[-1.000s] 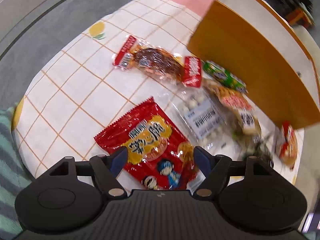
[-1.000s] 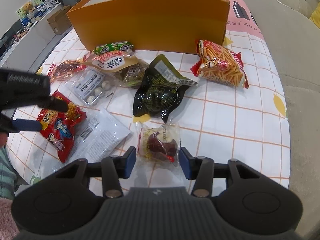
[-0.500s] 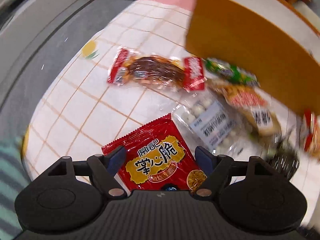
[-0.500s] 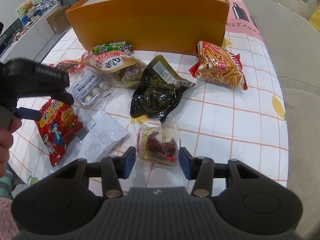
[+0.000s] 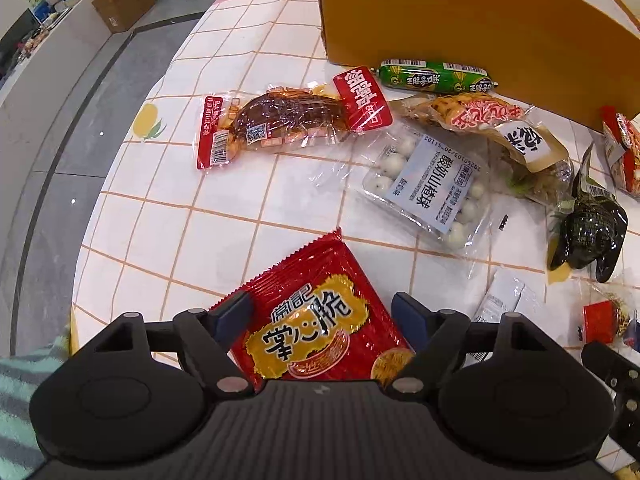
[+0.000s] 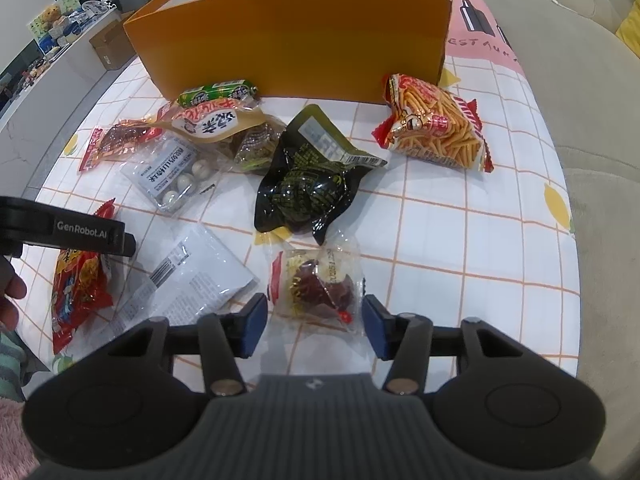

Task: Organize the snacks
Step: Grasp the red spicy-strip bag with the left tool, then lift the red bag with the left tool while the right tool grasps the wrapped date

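Observation:
Several snack packs lie on a gridded tablecloth in front of an open orange box [image 6: 296, 40]. My left gripper [image 5: 324, 316] is open, its fingers on either side of a red noodle-snack bag [image 5: 320, 320]; that bag also shows in the right wrist view [image 6: 78, 284] under the left gripper body. My right gripper [image 6: 314, 322] is open, straddling a small clear pack with a dark red snack [image 6: 316, 284]. Both packs lie on the table.
Also on the cloth are a green sausage [image 5: 436, 78], a braised-meat pack [image 5: 288, 120], a clear tray of white balls [image 5: 432, 192], a black pack [image 6: 308, 184], a fries bag [image 6: 436, 128] and a white sachet [image 6: 192, 276]. The table edge curves close at left.
My left gripper swung to face the box and moved in over the red bag, which now lies between its fingers. My right gripper has barely moved.

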`<state>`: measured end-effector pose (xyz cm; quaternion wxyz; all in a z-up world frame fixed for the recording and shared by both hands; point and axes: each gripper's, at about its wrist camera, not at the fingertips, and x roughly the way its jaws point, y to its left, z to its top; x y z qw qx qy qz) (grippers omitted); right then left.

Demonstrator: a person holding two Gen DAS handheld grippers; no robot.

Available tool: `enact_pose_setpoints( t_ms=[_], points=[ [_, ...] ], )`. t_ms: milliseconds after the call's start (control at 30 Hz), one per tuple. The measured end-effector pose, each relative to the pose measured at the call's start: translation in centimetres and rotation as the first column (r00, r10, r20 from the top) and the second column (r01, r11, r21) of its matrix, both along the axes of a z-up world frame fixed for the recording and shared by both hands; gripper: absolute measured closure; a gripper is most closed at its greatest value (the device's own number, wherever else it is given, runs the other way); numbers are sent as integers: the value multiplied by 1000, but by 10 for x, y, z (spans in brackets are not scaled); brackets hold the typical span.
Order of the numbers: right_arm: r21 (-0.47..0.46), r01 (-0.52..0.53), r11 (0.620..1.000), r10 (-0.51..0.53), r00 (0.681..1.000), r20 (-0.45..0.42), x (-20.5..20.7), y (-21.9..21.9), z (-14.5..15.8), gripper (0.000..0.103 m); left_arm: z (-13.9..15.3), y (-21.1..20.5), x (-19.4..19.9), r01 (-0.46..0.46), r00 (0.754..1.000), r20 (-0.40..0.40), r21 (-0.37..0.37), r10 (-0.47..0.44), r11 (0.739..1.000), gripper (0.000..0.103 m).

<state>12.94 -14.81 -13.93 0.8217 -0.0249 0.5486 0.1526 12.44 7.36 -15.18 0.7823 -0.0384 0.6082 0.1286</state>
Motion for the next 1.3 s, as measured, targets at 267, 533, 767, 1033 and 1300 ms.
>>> enact_pose_setpoints(
  t_ms=[267,533,767,1033,1300],
  points=[
    [37,12,999,-12,1000,0,1,-4,1,52,6,-5,-4,31,999,13,-1,-31,1000,31],
    [68,3,998,-2,1000,-10,4,-6,-1,59,25,0,-14,55,992,118,-73,-46,996,67],
    [73,16,997,-16,1000,-6,3,-12,1,60,49,-2,-22,102,976,202,-127,-75,987,88],
    [86,9,996,-11,1000,26,0,-13,11,60,80,-23,-25,215,931,334,-174,-148,961,101],
    [96,10,995,-14,999,35,-1,-15,15,60,71,-19,-23,179,950,294,-228,-108,957,102]
  ],
)
